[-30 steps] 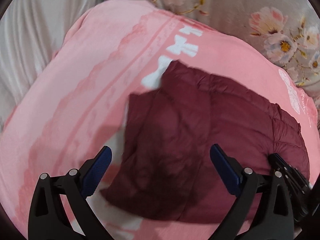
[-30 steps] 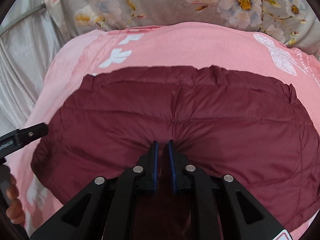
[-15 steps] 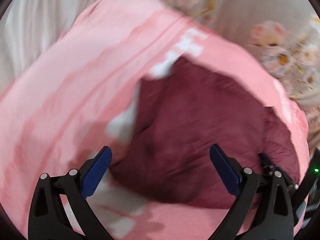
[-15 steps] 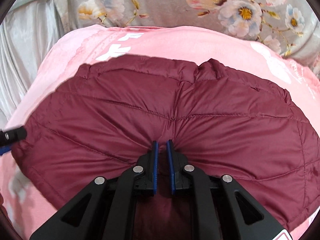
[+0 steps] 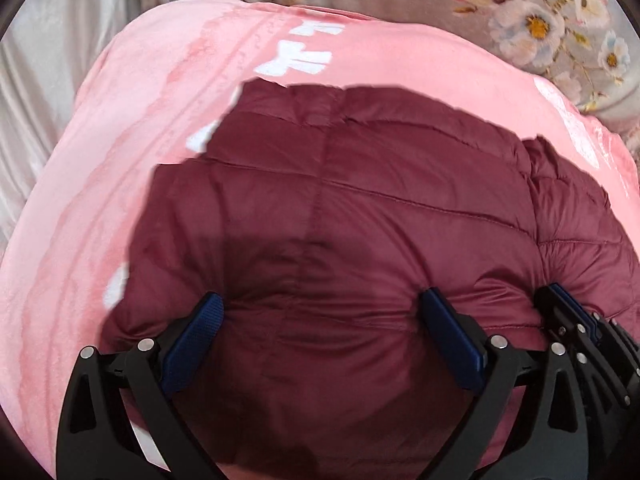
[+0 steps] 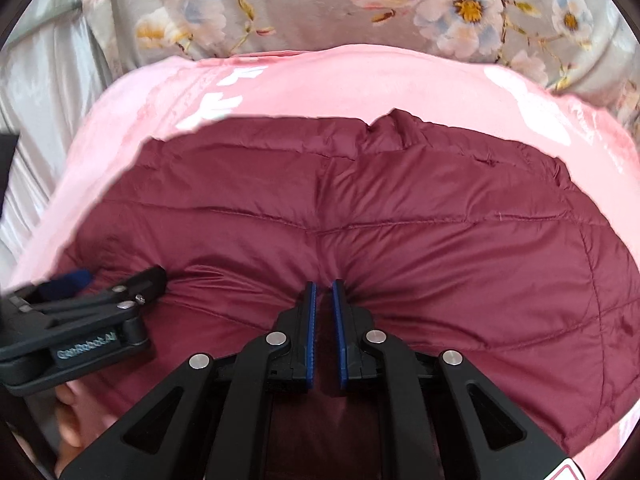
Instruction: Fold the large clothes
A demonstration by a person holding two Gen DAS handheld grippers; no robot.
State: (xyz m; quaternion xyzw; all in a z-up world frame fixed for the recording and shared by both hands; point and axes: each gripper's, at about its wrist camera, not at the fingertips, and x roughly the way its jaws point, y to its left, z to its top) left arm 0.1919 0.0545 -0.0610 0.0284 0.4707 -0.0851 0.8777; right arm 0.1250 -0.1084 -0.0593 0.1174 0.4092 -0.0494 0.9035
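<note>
Maroon quilted puffer jacket point(image 6: 400, 240) lies spread on a pink plush blanket with white bow prints point(image 5: 160, 128). The right gripper point(image 6: 324, 296) pinches a fold of its near edge. The left gripper point(image 5: 320, 316), jaws wide apart, presses onto the jacket beside it. Grey floral bedding point(image 6: 300, 8) lies beyond.

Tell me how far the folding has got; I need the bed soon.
Done: the maroon jacket lies as a compact padded bundle on the pink blanket, no sleeve showing. In hand: the right gripper is shut on its near edge; the left gripper is open, jaws straddling the same edge. Left: probably closing the left gripper and another fold or some tidying.
</note>
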